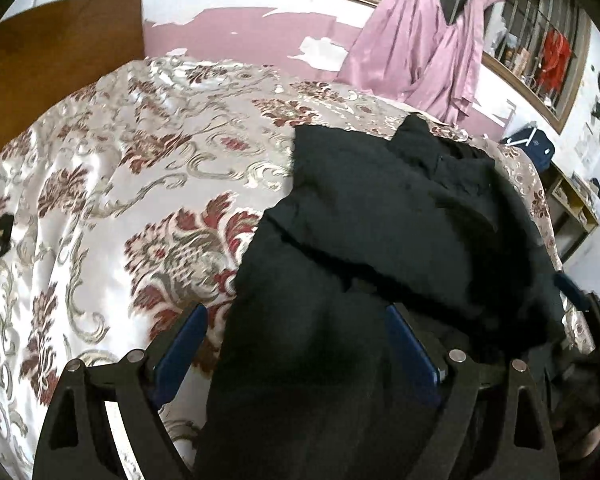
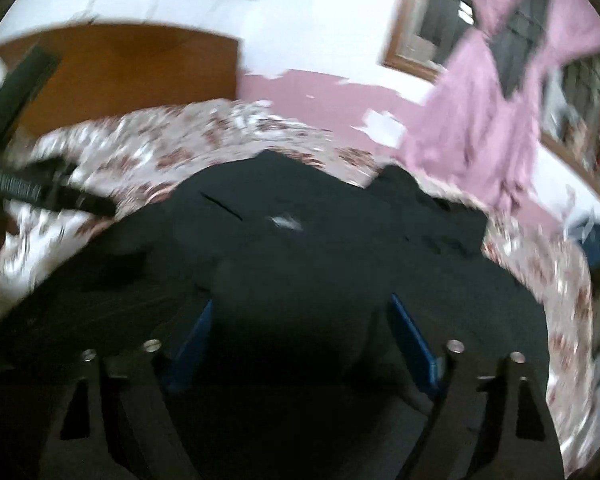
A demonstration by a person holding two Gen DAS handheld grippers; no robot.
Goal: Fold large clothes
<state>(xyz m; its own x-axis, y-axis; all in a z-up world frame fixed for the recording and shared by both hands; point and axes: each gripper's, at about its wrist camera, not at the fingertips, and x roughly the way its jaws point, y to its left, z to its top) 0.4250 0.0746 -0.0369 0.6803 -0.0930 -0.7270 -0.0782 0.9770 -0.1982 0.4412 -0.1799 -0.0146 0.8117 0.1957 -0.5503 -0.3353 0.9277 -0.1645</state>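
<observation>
In the left wrist view, the left gripper has its 2 blue fingers spread wide apart. The black garment lies on the floral bedspread, heaped toward the right side of the bed. A long strip of it runs down between the 2 fingers and under the camera, filling most of the gap; the cloth touches or overlaps the right finger, while the left finger sits over bare bedspread just beside the cloth's edge. Nothing is pinched. Behind the bed stand a wooden headboard, a pink and white wall, and a pink curtain tied at a barred window.

The right wrist view is blurred. The right gripper likewise shows 2 blue fingers held well apart. The black garment spreads across nearly the whole lower part of the frame, passing under and between both fingers, so each finger sits over dark cloth; whether the tips touch it cannot be told through the blur. The bedspread shows beyond the garment and along its right edge. At the left edge, a dark object, seemingly the other gripper, hangs over the bedspread. The headboard and the curtain sit behind.
</observation>
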